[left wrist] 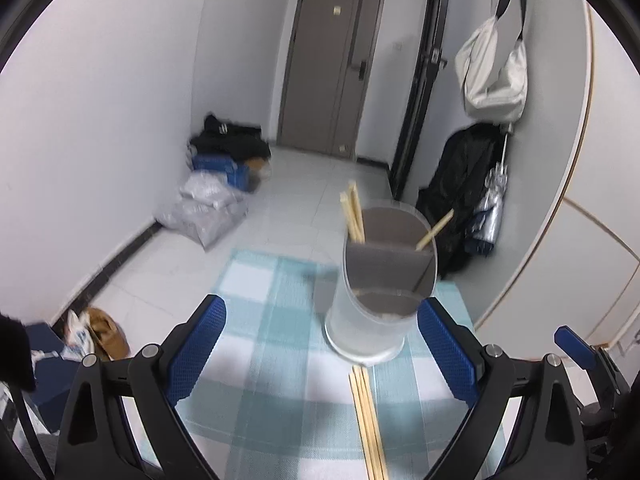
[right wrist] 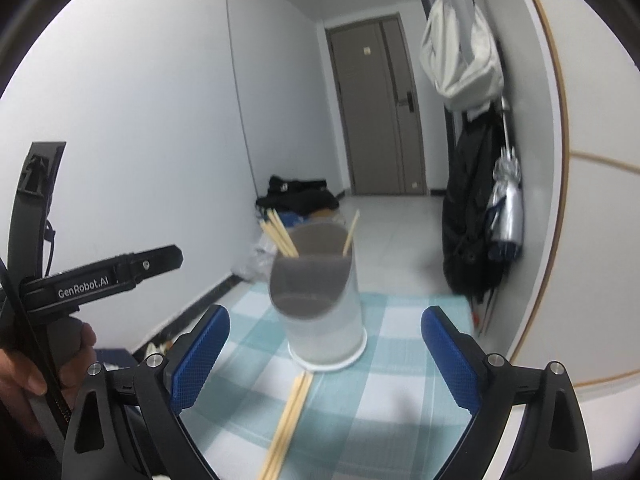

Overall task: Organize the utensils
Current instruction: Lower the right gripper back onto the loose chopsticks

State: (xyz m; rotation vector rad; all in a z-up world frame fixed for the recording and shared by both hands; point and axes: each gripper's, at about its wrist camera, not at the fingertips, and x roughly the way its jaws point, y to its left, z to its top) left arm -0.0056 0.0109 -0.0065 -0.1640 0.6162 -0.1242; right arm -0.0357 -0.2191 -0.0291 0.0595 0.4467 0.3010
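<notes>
A frosted cylindrical utensil holder [left wrist: 374, 296] with a grey divider stands on the blue-checked tablecloth [left wrist: 260, 312]. Several wooden chopsticks [left wrist: 353, 212] stick out of its far compartments. More chopsticks [left wrist: 368, 420] lie flat on the cloth in front of it. My left gripper [left wrist: 320, 340] is open and empty, a little short of the holder. In the right wrist view the holder [right wrist: 320, 300] and the flat chopsticks [right wrist: 288, 416] sit ahead of my right gripper [right wrist: 324, 344], which is open and empty.
The table's far edge lies just behind the holder. Bags and clothes [left wrist: 228, 160] lie on the floor by the left wall. A black coat and an umbrella [right wrist: 508, 200] hang at the right wall. The left gripper's body [right wrist: 100, 276] is at the left of the right wrist view.
</notes>
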